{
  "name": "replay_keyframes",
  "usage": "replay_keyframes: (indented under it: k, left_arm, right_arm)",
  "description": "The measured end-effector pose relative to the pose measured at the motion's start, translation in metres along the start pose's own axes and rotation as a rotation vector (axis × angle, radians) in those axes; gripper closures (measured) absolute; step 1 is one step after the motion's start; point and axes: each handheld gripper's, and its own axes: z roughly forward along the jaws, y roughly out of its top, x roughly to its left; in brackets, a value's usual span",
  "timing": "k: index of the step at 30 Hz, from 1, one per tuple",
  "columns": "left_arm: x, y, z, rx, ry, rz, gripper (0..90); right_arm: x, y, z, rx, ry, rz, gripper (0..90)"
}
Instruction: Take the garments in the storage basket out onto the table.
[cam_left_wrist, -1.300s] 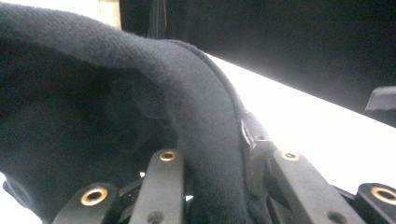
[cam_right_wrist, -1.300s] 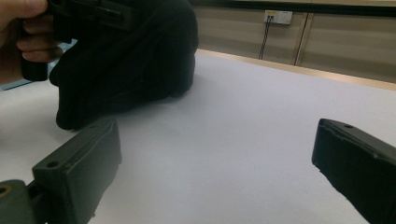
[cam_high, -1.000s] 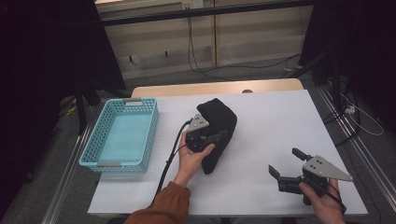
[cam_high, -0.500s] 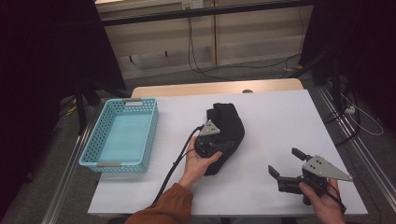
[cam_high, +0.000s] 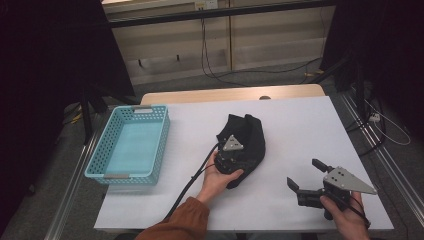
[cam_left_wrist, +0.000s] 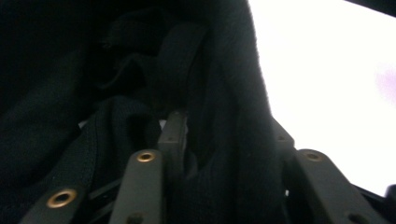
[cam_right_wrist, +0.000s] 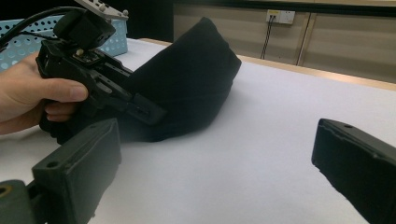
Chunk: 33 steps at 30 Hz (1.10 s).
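— Cloth (cam_high: 245, 142), black and bunched, sits mid-table, just right of the basket. Nearest to me first: what are my tongs doing?

— Your right gripper (cam_high: 306, 181) hovers at the near right corner of the white table (cam_high: 300, 125), jaws spread wide with nothing between them, well apart from the cloth. In the right gripper view its two black jaws frame bare tabletop.

— And my left?

— The left gripper (cam_high: 239, 154) is pushed into the near end of the cloth. In the left gripper view, dark folds (cam_left_wrist: 196, 93) bulge up between the jaws; I judge them closed on a fold, though the fabric hides the tips.

— How will it handle?

— Soft and light, I judge. It slumps in a mound in the right gripper view (cam_right_wrist: 196, 74), so it will sag and trail when I lift. Thick weave, not slippery, nothing to break. A strap or seam shows among the folds; a doubled edge like that is the better hold, since a single layer may slide out.

— Farther out?

— The blue basket (cam_high: 131, 145) stands at the left side, nothing in it, clear of the cloth. Beyond the table's far edge, a wooden strip, then cables on the floor.
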Motion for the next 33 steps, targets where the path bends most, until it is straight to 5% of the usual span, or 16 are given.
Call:
replay_keyframes:
  k: [13, 17, 21, 27, 29, 33]
  left_arm:
    - [-0.004, 0.004, -0.009, -0.018, 0.066, 0.02, 28.9]
    - [-0.002, 0.01, -0.013, -0.043, 0.089, -0.018, 13.7]
    - [-0.003, 0.017, -0.017, -0.054, 0.113, 0.007, 10.4]
    - [-0.003, 0.028, -0.022, -0.098, 0.097, -0.008, 8.4]
    - [-0.004, 0.033, -0.027, -0.074, 0.116, 0.032, 7.4]
    - [-0.001, 0.034, -0.036, -0.076, 0.12, 0.038, 7.5]
  right_arm:
    - [0.001, 0.0, 0.001, 0.0, 0.004, -0.004, 1.0]
    - [0.001, 0.0, 0.001, 0.0, 0.003, -0.005, 1.1]
    - [0.002, 0.001, 0.003, 0.002, 0.006, -0.006, 1.2]
    - [0.003, 0.001, 0.007, 0.002, 0.015, -0.001, 0.8]
    - [0.003, 0.0, 0.016, 0.028, 0.027, -0.011, 1.2]
    - [0.004, 0.001, 0.021, 0.029, 0.03, -0.015, 0.8]
